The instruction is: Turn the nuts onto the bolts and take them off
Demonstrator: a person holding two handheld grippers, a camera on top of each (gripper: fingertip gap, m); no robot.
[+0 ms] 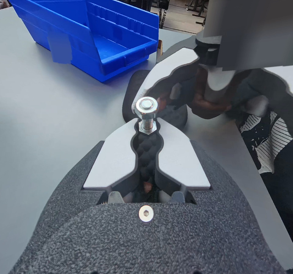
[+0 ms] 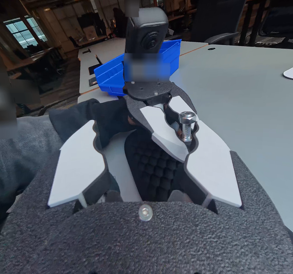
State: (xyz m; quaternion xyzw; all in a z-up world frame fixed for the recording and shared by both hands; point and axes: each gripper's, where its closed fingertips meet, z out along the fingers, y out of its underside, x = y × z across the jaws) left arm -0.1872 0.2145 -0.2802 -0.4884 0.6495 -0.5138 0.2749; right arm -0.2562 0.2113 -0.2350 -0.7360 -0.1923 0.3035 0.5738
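Left claw point(image 1: 147, 127) pinched on silver hex nut point(image 1: 147, 128) low on upright silver steel bolt point(image 1: 146, 108), right claw point(image 2: 145, 141) gaping wide, empty, bolt at its 1 o'clock; likely mid-threading, blue plastic bin point(image 1: 88, 33) at 11 o'clock on grey bench point(image 1: 47, 108).

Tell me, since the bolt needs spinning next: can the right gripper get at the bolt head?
Probably yes: the right gripper is open, and the bolt head stands bare above the left gripper's shut fingertips.

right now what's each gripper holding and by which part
Left gripper pinches the nut at the bolt's lower end. Right gripper is open, holding nothing.
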